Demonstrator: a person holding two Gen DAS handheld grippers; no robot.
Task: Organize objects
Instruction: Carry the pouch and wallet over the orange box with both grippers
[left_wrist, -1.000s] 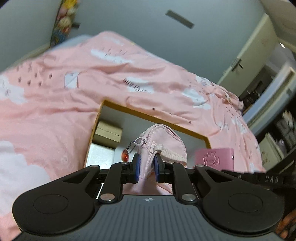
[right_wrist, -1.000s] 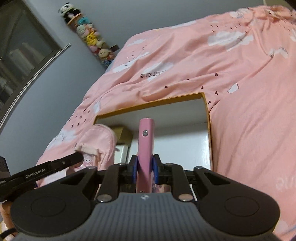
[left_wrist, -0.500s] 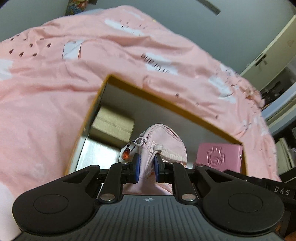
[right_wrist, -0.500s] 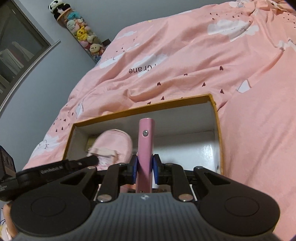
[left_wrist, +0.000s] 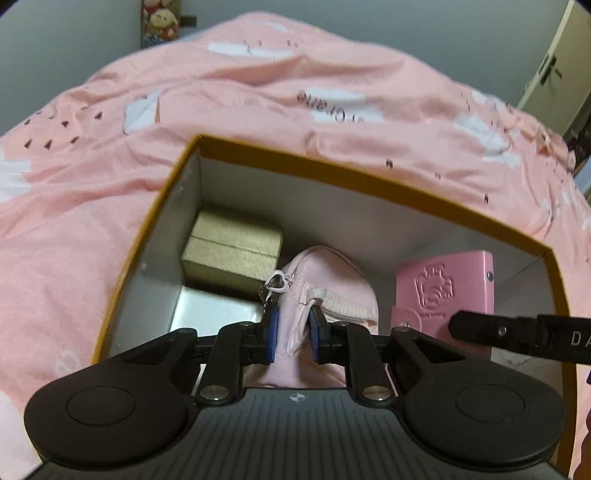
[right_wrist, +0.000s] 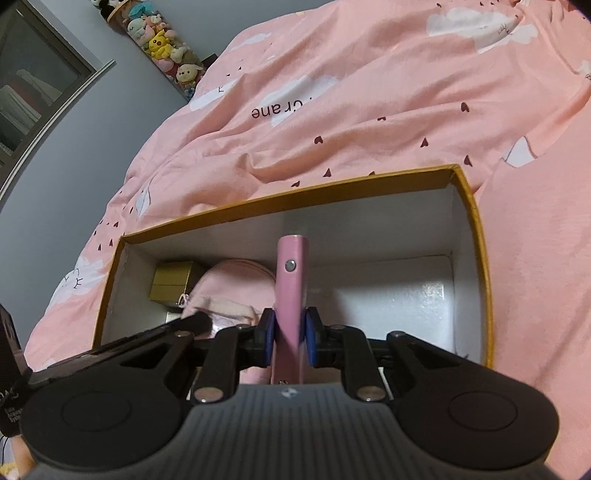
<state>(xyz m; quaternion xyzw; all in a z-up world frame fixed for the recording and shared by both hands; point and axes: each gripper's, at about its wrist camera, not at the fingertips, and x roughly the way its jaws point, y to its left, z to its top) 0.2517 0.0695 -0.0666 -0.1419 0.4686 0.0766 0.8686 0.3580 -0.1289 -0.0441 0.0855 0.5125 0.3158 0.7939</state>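
Note:
An open box with an orange rim (left_wrist: 332, 168) (right_wrist: 280, 197) and white inside lies on a pink bedspread. My left gripper (left_wrist: 292, 334) is shut on a pink zip pouch (left_wrist: 332, 273) and holds it inside the box, next to a gold gift box (left_wrist: 236, 251). My right gripper (right_wrist: 290, 338) is shut on a flat pink case (right_wrist: 291, 280), held on edge inside the box. The case (left_wrist: 443, 284) shows its embossed face in the left wrist view, right of the pouch. The pouch (right_wrist: 236, 280) and gold box (right_wrist: 173, 282) show at the left in the right wrist view.
The pink bedspread (right_wrist: 369, 110) with white clouds surrounds the box. The right half of the box floor (right_wrist: 399, 299) is bare white. A column of plush toys (right_wrist: 162, 40) stands against the grey wall. A door (left_wrist: 554, 70) is at the far right.
Both grippers have moved down and forward into the box with the pouch and the case. The gold box and the box walls now show closer.

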